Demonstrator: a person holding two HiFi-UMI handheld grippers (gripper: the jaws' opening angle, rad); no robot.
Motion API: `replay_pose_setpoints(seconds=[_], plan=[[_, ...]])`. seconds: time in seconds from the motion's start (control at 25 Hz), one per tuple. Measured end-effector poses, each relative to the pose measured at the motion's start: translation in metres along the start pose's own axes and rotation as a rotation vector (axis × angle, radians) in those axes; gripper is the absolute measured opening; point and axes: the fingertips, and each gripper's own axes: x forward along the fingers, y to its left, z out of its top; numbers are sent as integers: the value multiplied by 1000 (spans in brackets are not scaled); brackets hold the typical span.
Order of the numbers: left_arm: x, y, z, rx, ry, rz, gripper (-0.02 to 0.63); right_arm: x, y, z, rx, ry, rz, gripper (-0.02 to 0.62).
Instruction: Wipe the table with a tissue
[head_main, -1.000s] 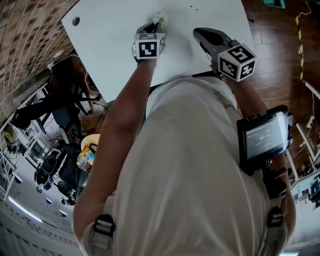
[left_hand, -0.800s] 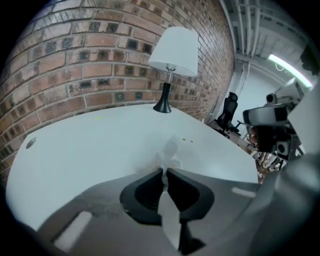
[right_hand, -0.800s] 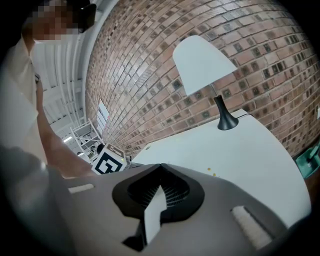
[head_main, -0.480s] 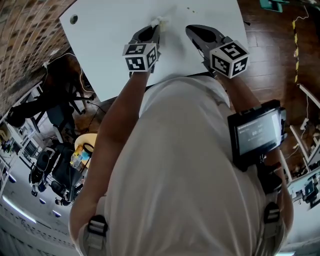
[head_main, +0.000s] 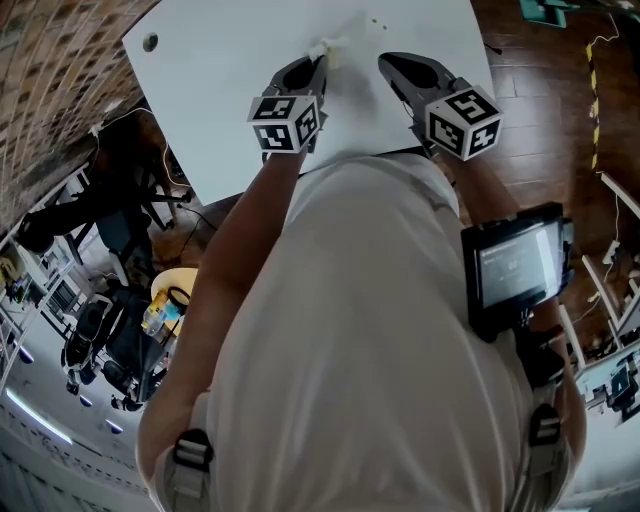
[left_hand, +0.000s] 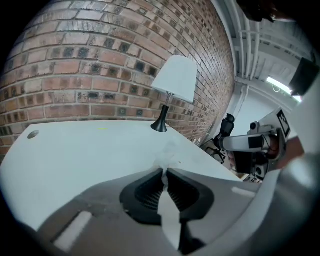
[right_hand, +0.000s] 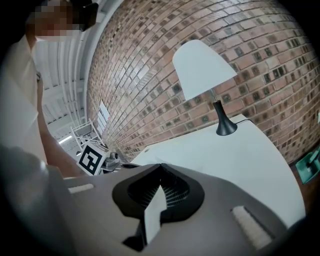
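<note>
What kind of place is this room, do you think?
Probably an office or lab workspace rather than a home. A plain white table stands beside a bare brick wall, with a lamp on it. Black office chairs crowd the floor nearby.

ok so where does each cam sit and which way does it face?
Head view: on the person's head, steeply down at the table; torso, left gripper, right gripper show.
Left gripper view: rides the left gripper, along fingers shut on the tissue, toward the lamp.
Right gripper view: rides the right gripper, along shut fingers, same lamp; torso at left.
Shared: lamp, brick wall.
</note>
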Motion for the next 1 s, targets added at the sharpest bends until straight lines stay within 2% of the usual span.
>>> replay_pose_setpoints(seconds=[0.16,0.36,0.48,0.64,0.88,1.0], plan=[[9,-6,2,6,9,-9,23,-7,-8,1,6,-5,-15,6],[20,-4,6,51,37,-23,25,-8,-10,3,-18,3,-39,6],[22,10,13,70,43,-7,23,2,-7,3,-23,1,-35,6],[37,8,12,77,75,11,25,-6,-15,3,-25,0,-41,7],[71,-3,18,81,111,60,25,-33,-46,2,-8,-16,-50,6],[81,5,23,76,126,87,25,-40,-52,1,0,-18,-61,6]])
